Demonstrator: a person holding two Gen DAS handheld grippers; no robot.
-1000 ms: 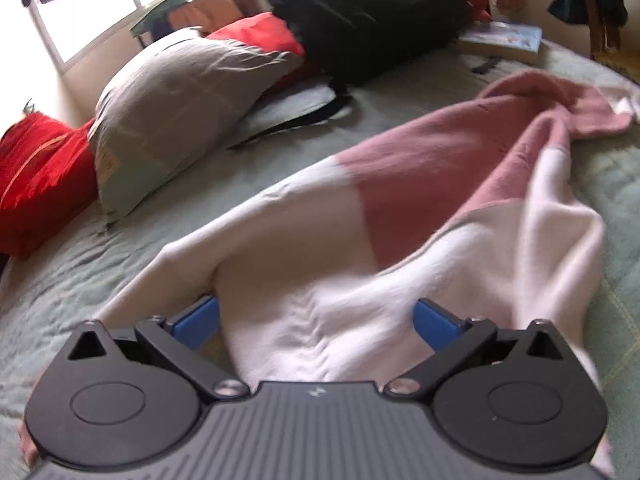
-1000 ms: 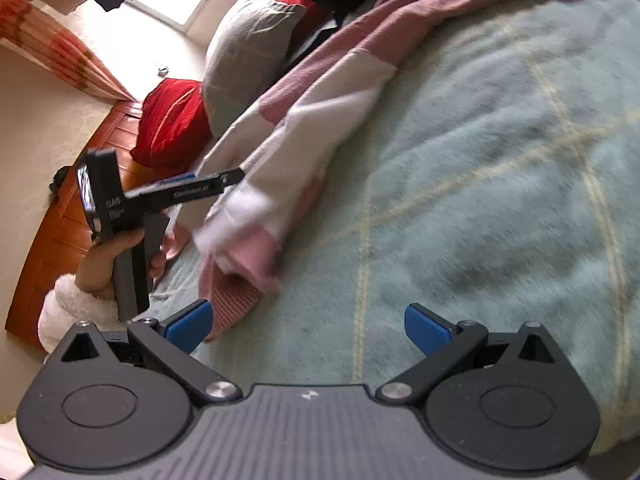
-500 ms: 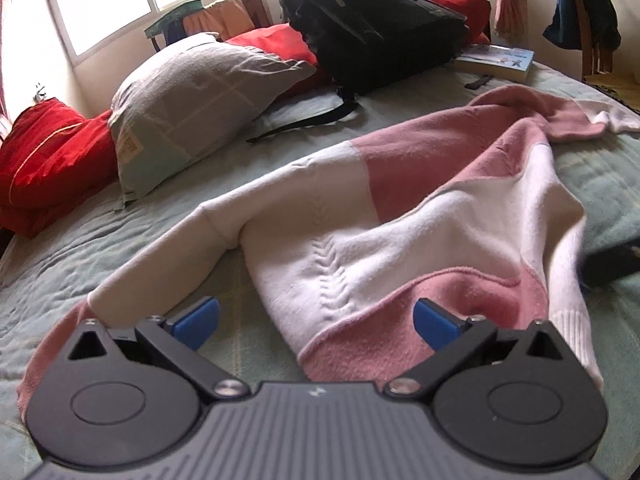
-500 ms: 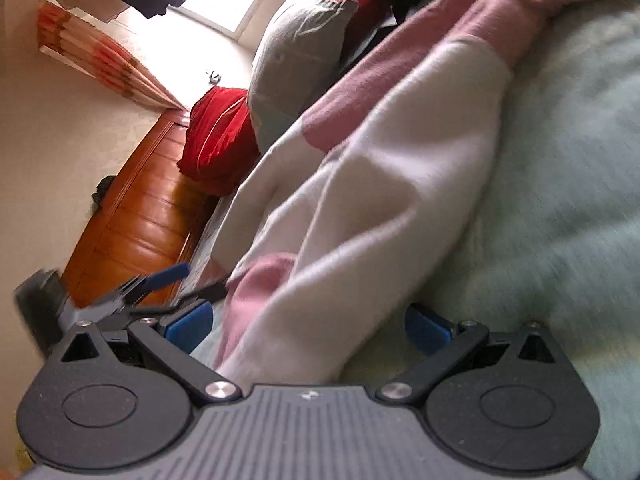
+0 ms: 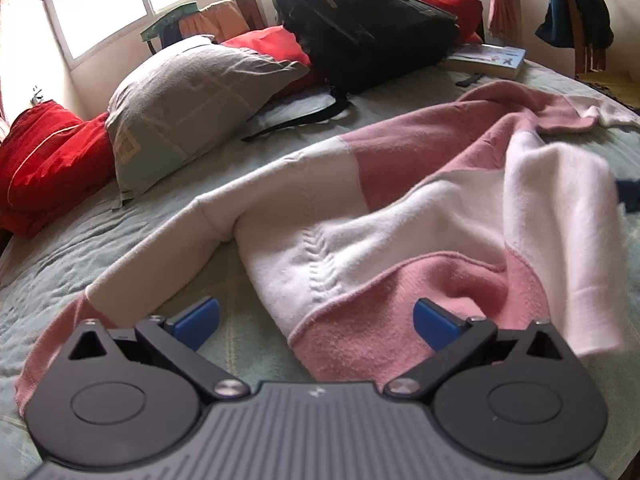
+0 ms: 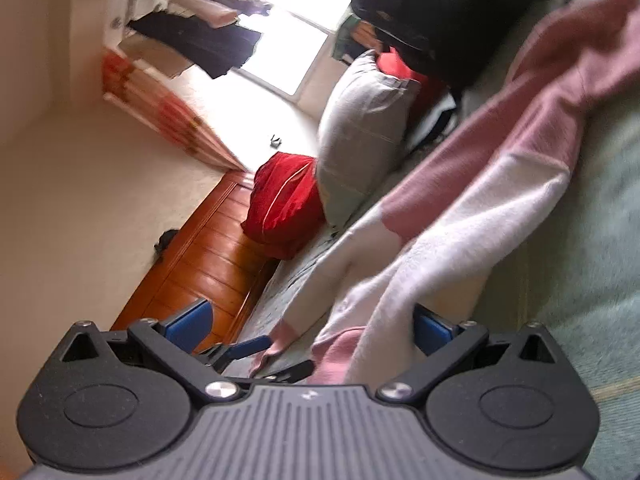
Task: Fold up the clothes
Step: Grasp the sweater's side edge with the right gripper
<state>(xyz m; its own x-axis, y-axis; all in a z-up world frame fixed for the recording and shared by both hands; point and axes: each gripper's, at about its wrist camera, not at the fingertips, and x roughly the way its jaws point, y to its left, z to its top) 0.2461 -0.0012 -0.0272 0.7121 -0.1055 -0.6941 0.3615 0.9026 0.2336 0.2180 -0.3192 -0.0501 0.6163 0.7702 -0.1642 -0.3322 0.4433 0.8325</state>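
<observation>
Because the pink-and-white sweater [image 5: 400, 216] is soft, limp knit, the left gripper [image 5: 316, 320], spread wide and empty, should pinch the hem [image 5: 360, 336] just ahead between its fingers.

The sweater [image 5: 400, 216] in front of me is a soft knit in blocks of dusty pink and white, with a pink band along its hem. It lies spread across the pale green bed cover [image 5: 120, 240], rumpled rather than flat. One sleeve [image 5: 132, 280] stretches out toward my left, white along most of its length and pink at the cuff. The hem end sits nearest to me; the far pink end trails away across the bed. On my right side a white fold of the sweater is lifted and blurred.
</observation>
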